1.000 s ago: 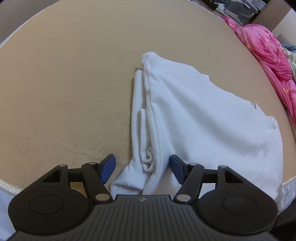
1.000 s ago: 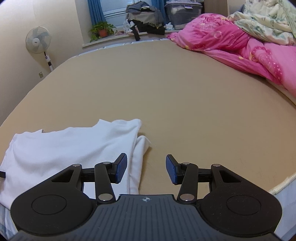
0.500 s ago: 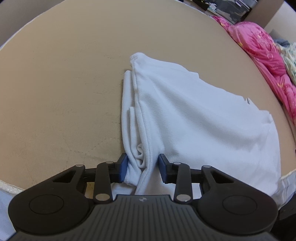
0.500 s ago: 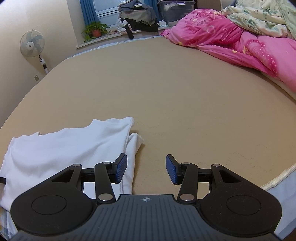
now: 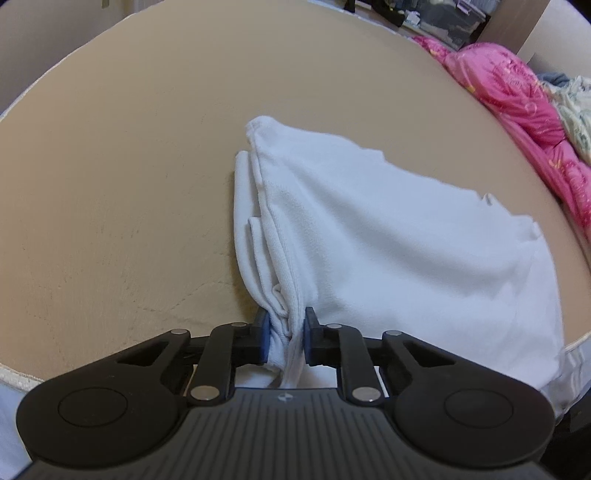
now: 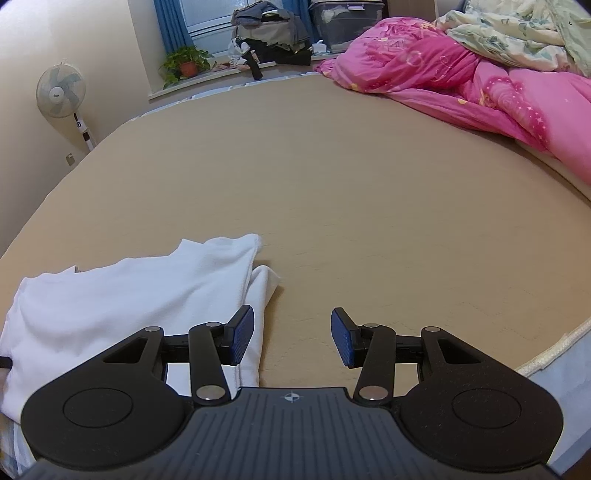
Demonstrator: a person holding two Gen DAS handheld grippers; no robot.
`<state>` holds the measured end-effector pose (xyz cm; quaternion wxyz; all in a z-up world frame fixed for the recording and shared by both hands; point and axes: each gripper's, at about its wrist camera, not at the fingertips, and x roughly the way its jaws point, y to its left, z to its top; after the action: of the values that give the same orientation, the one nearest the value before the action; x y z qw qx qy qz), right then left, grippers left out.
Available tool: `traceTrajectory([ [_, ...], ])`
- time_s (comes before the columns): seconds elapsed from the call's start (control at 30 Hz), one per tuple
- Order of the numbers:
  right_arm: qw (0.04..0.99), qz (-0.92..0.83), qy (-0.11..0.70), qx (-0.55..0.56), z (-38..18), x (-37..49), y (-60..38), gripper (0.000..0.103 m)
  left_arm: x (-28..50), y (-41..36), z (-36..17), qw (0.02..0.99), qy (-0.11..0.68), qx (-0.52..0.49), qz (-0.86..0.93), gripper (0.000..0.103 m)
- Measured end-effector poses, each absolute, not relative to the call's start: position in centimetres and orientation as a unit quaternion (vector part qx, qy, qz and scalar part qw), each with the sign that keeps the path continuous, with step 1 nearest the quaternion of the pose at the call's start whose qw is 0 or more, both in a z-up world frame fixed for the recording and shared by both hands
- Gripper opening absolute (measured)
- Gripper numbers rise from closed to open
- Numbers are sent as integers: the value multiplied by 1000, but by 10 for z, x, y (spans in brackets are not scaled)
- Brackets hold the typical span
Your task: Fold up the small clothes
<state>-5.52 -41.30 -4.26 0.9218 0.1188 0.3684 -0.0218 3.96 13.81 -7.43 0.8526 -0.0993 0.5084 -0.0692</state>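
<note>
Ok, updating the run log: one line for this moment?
left gripper: shut on white garment | right gripper: open, holding nothing | garment on bed

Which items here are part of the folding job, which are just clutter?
Job: white garment; left gripper shut on its bunched edge; right gripper open.
Clutter: pink duvet, fan, potted plant, clothes pile.

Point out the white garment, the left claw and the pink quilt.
white garment [image 5: 399, 236], left wrist view, on its flat top layer.
left claw [image 5: 285, 332], left wrist view, midway between the blue pads, shut on bunched cloth.
pink quilt [image 6: 443, 70], right wrist view, on the heaped far part.
</note>
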Motion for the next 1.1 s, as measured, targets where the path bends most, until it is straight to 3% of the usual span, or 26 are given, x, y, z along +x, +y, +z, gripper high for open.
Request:
traceTrajectory([
  [0.23, 922, -23, 367, 119, -42, -56, -416, 48, 40, 87, -21, 861, 476, -130, -122, 16],
  [0.43, 921, -29, 366, 130, -41, -54, -423, 48, 46, -39, 21, 854, 456, -134, -214, 16],
  [0.57, 919, -41, 364, 145, -41, -54, -428, 48, 50, -140, 16, 823, 480, -147, -268, 17],
  [0.63, 917, -47, 363, 158, -41, -53, -431, 48, 52, -185, 7, 803, 498, -137, -297, 24],
  [0.67, 916, -50, 364, 163, -41, -52, -433, 48, 54, -200, 2, 791, 511, -136, -308, 35],
  [0.77, 912, -53, 366, 177, -43, -50, -436, 48, 60, -201, -6, 780, 516, -149, -321, 39],
  [0.93, 904, -14, 375, 205, -48, -48, -436, 48, 44, -131, -18, 812, 485, -101, -308, 38],
  [1.1, 867, 71, 428, 246, -62, -34, -423, 49, 20, -102, -68, 790, 521, -60, -319, 37],
])
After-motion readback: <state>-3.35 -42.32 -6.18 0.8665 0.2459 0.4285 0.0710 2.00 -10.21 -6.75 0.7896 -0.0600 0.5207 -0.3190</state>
